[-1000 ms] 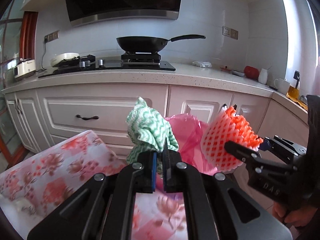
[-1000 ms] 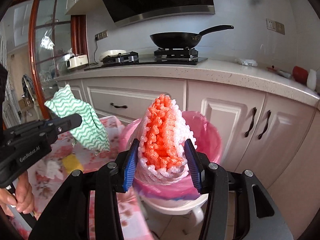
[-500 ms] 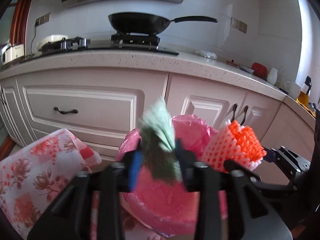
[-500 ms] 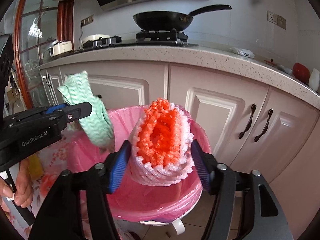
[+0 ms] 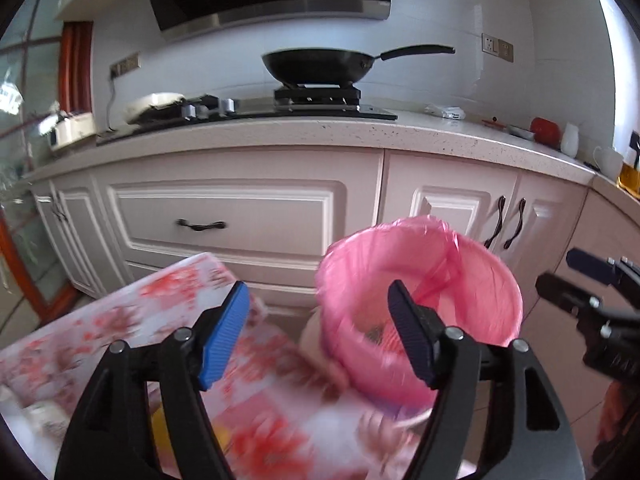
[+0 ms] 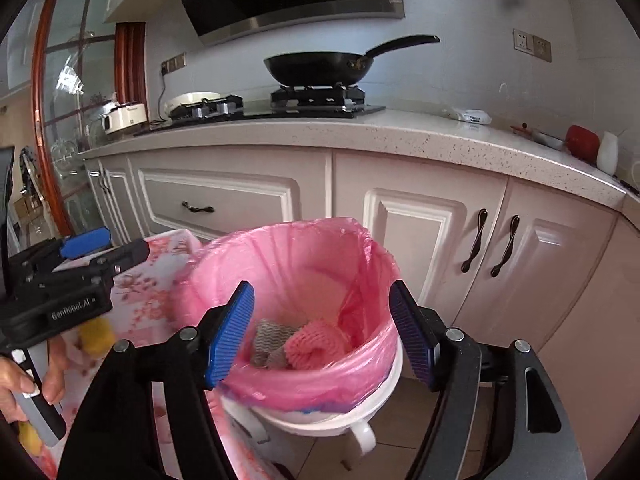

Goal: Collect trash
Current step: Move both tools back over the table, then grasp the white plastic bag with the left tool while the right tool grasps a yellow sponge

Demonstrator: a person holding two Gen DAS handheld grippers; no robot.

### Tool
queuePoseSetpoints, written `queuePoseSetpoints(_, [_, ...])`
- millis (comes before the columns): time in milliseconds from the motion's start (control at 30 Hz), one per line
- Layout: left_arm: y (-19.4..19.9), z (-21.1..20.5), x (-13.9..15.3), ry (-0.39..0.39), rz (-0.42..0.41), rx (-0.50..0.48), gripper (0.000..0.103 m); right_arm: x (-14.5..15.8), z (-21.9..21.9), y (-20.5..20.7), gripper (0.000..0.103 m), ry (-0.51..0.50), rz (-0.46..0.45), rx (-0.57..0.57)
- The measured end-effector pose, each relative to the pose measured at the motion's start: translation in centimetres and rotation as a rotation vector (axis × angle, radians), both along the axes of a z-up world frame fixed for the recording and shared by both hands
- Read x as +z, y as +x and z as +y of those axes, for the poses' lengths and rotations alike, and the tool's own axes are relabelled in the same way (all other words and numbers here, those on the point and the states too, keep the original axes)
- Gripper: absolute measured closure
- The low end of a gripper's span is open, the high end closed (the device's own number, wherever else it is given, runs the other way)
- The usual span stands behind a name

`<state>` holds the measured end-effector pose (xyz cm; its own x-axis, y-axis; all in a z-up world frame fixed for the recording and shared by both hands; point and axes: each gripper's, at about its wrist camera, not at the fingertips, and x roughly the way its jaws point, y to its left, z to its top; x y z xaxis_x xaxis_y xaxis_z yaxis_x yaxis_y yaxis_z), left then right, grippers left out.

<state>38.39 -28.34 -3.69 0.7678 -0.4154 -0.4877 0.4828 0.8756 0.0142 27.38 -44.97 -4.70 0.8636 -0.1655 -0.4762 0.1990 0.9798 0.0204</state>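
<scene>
A white bin (image 6: 356, 420) lined with a pink bag (image 6: 296, 256) stands on the floor by the cabinets; it also shows in the left wrist view (image 5: 472, 276). Inside lie the orange-and-white foam fruit net (image 6: 318, 342) and the green wavy cloth (image 6: 270, 340). My right gripper (image 6: 322, 336) is open and empty, just above the bin's near rim. My left gripper (image 5: 320, 336) is open and empty, left of the bin over the floral-cloth table (image 5: 132, 316). Each gripper shows in the other's view: the left (image 6: 104, 246), the right (image 5: 576, 274).
Cabinets with dark handles (image 6: 494, 246) stand right behind the bin. The countertop (image 6: 400, 130) carries a stove with a black wok (image 6: 320, 66). A yellow object (image 6: 94, 334) lies on the floral table. A glass door with a wooden frame (image 6: 44, 120) is at the left.
Both grippers opened. The cloth and the foam net dropped into the pink-lined bin. Both grippers have drawn back a little from the bin.
</scene>
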Motion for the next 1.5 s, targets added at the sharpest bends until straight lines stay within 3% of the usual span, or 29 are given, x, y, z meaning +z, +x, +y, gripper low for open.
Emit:
queuePoseSetpoints(233, [-8.8, 9.4, 0.7, -0.038, -0.018, 0.082, 0.015, 0.3, 7.7, -5.0, 0.022, 0.008, -0.010, 0.126])
queuePoseSetpoints(300, [-10.8, 12.1, 0.7, -0.057, 0.000, 0.118, 0.014, -0.1, 10.2, -6.1, 0.022, 0.006, -0.004, 0.158])
queuePoseSetpoints(533, [-18.4, 23.2, -1.1, -0.012, 0.002, 0.326, 0.008, -2.6, 18.7, -8.7, 0.014, 0.040, 0.064, 0.323])
queuePoseSetpoints(667, [-22.1, 30.0, -3.0, -0.018, 0.059, 0.429, 0.008, -3.9, 24.3, -9.7, 0.014, 0.040, 0.108, 0.437])
queuePoseSetpoints(867, [-24.2, 36.7, -5.0, 0.015, 0.090, 0.559, 0.008, -5.9, 30.3, -9.9, 0.014, -0.007, 0.194, 0.561])
queuePoseSetpoints(1033, [-24.1, 39.0, -5.7, 0.021, 0.093, 0.588, 0.008, -7.3, 32.5, -9.2, 0.014, -0.030, 0.248, 0.580])
queuePoseSetpoints(1333, [-20.4, 36.8, -7.0, 0.042, 0.145, 0.539, 0.008, -10.1, 35.2, -7.0, 0.014, -0.066, 0.334, 0.592])
queuePoseSetpoints(1400, [-19.6, 37.0, -7.1, 0.038, 0.159, 0.538, 0.008, -10.4, 35.5, -6.7, 0.018, -0.072, 0.345, 0.591])
queuePoseSetpoints(1500, [-18.3, 37.5, -7.3, 0.035, 0.171, 0.540, 0.008, -10.7, 35.6, -6.2, 0.033, -0.055, 0.358, 0.600])
